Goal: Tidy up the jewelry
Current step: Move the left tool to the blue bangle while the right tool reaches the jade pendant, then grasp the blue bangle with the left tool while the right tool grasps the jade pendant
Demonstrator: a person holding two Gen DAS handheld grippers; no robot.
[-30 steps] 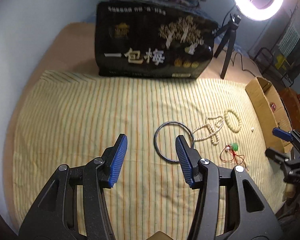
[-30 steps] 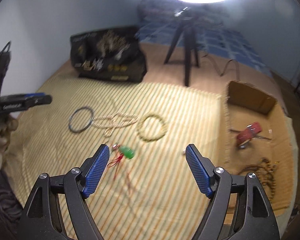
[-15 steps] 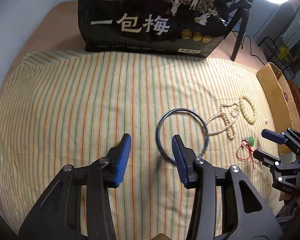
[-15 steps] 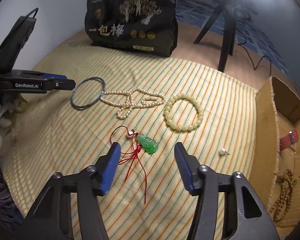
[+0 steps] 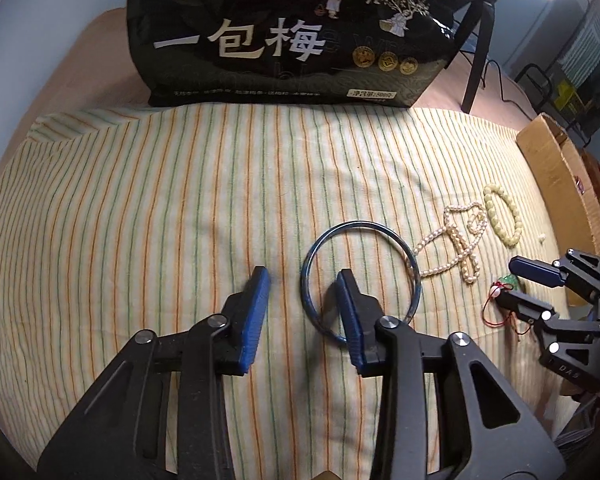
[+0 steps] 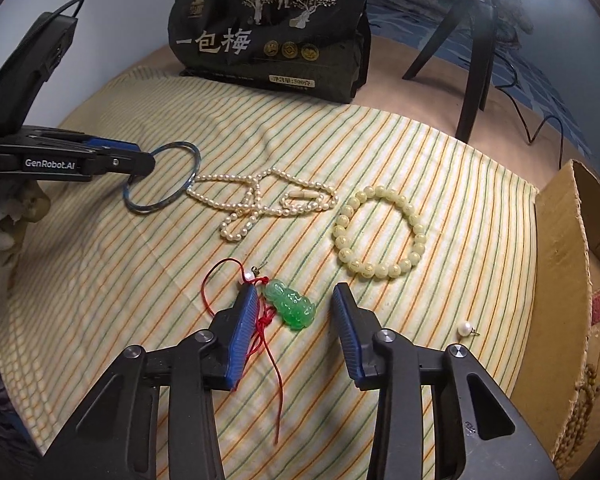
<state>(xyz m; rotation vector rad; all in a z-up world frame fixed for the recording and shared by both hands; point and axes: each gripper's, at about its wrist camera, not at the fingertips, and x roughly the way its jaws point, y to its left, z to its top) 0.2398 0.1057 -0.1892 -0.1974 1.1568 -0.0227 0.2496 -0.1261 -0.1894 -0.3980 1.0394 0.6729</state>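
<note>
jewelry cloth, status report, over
Left tongs closing astride bangle rim, no pinch yet. Right tongs closing around green pendant, not gripped. Pearl necklace touches bangle.

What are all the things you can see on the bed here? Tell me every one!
bangle: one, blue, on the striped cloth, its near rim between the left jaws
pearl necklace: one, white, right of the bangle
bead bracelet: one, pale yellow, right of the necklace
jade pendant: one, green on red cord, between the right jaws
loose pearl: one, white, near the box
striped cloth: one, yellow
snack bag: one, black, behind the cloth
cardboard box: one, brown, far right, holding brown beads and something red
tripod: one, black, under a ring light
left gripper: jaws closing, pads not touching
right gripper: jaws closing, not gripping yet
</note>
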